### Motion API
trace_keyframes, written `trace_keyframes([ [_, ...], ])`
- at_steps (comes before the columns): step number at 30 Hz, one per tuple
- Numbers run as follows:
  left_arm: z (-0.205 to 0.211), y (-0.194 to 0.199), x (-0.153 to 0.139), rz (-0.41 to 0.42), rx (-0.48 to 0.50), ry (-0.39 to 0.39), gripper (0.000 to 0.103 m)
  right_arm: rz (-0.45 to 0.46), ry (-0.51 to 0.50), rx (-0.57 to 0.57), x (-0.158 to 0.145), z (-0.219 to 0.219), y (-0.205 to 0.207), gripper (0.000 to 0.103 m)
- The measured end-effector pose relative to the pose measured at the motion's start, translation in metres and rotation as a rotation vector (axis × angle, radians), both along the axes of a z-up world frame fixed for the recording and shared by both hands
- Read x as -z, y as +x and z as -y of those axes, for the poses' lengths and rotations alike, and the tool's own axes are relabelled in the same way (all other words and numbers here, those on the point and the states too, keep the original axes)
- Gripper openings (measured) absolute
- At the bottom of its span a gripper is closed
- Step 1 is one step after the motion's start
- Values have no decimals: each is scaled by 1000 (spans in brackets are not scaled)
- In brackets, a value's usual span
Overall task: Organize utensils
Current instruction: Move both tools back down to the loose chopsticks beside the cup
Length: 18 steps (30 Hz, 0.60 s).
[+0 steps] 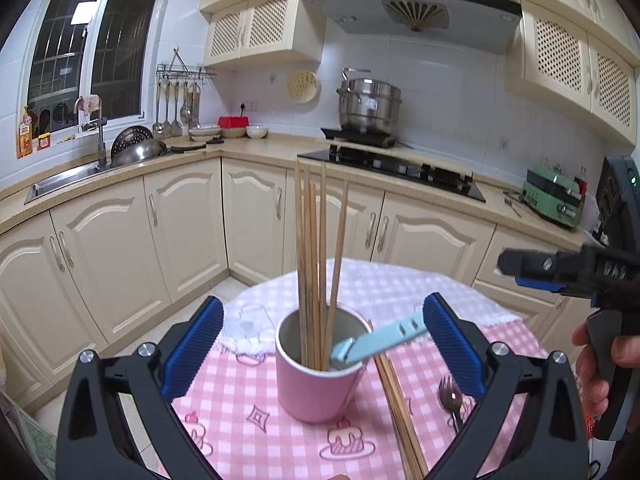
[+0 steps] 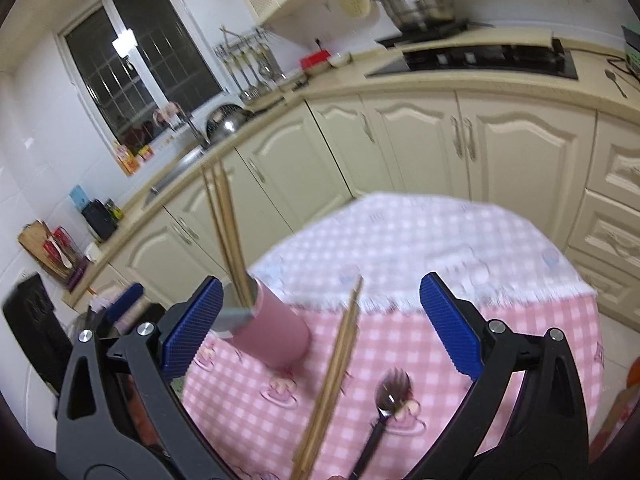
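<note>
Jaws of the right gripper are spread wide, nothing held. Just ahead and below, thin wooden chopsticks are laid on the checked cloth table, pointing away from it. A shiny metal spoon is beside them. The left gripper, also wide and empty, is placed around the smooth pink cup.

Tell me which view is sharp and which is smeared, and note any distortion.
Left wrist view: sharp; pink cup and upright chopsticks crisp, cabinets bowed by the fisheye. Right wrist view: motion-blurred; loose chopsticks, spork and tablecloth smeared, counter edge curved.
</note>
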<state>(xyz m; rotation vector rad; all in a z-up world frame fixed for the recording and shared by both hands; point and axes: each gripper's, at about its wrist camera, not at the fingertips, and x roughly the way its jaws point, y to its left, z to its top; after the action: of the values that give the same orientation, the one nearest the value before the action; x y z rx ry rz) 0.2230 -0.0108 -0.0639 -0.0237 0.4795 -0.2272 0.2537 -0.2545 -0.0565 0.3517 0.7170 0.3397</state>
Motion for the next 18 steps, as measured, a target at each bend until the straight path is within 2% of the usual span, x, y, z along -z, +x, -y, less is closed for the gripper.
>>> trace_keyframes([
  [9,10,-6,29,-120,23,48,98,-120,-194,-39,59,-23,-11,97],
  [13,13,-6,47,-179,23,72,98,-140,-274,-60,77,-35,-16,97],
  [18,13,-4,65,-239,11,84,98,-146,-262,-109,88,-44,-21,97],
])
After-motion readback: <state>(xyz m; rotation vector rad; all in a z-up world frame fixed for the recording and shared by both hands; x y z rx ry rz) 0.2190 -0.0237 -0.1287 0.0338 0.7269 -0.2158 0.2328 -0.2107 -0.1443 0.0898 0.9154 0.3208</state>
